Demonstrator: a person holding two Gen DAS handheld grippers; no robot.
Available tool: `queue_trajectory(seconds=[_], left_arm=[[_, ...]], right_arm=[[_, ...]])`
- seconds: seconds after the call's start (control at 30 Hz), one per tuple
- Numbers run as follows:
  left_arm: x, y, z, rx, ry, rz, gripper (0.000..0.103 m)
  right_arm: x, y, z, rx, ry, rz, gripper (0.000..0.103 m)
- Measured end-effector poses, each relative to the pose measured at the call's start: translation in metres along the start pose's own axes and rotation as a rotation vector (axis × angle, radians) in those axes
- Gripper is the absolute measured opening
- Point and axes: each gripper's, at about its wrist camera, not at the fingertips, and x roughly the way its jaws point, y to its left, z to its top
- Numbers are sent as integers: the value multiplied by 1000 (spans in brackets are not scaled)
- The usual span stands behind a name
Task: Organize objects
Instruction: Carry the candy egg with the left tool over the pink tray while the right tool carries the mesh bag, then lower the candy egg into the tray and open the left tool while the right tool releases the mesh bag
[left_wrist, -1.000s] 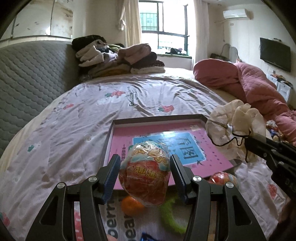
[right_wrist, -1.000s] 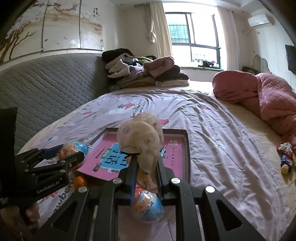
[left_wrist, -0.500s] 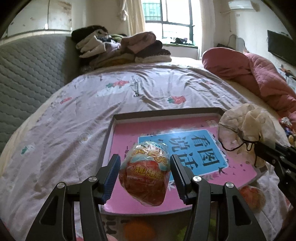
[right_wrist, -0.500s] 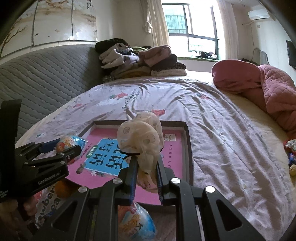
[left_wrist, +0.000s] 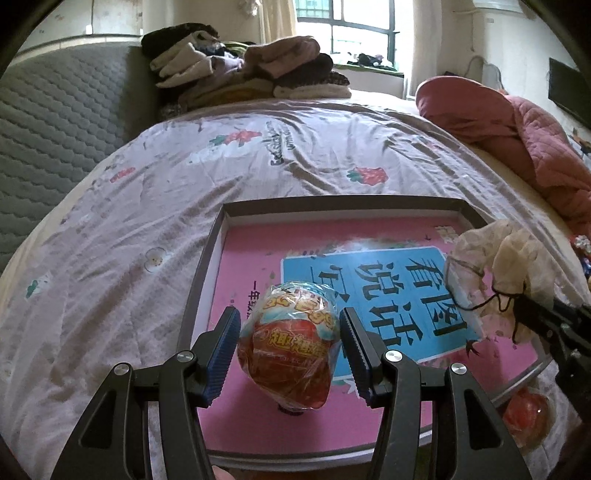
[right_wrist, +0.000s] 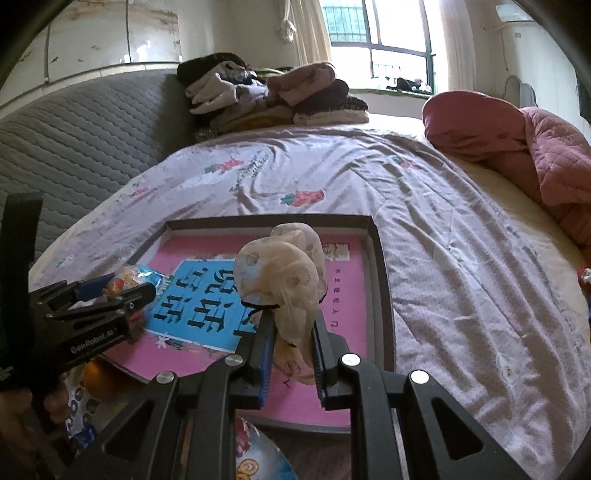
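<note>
left hand-held gripper (left_wrist: 288, 343): clamped on wrapped toy egg (left_wrist: 290, 343), red and blue foil; now over pink floor of shallow box tray (left_wrist: 207, 258) on bed (left_wrist: 147, 206), a second ago short of its near rim
right hand-held gripper (right_wrist: 291, 332): pinched tight on beige mesh pouch (right_wrist: 280, 280), black drawstring; likewise carried forward, now above tray's right half
meaning: both items brought over tray, release likely next
loose: second toy egg (right_wrist: 258, 458) below, outside tray; orange ball (right_wrist: 98, 380) near tray's edge
</note>
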Motion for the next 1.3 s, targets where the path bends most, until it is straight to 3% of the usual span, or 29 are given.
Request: queue_trajectory(seconds=[0.37,0.47,0.67,0.87,1.3], left_arm=[[12,2,5,-16,56,-20,58],[13,4,7,-22,62,-25,58],[12,6,8,-41,72,-66,61],[-3,8,13,-49,38,-96,75],[-53,17,14,-72,-34,-67,77]], right_arm=[[13,-1,-2,7,66,-23,21],[10,-1,-1,4,61,-24,26],[4,3,-1,-18,62,-65,45],[-5,3,0,-32,52,-101,50],[-52,11,8,-52,-42,-100,53]])
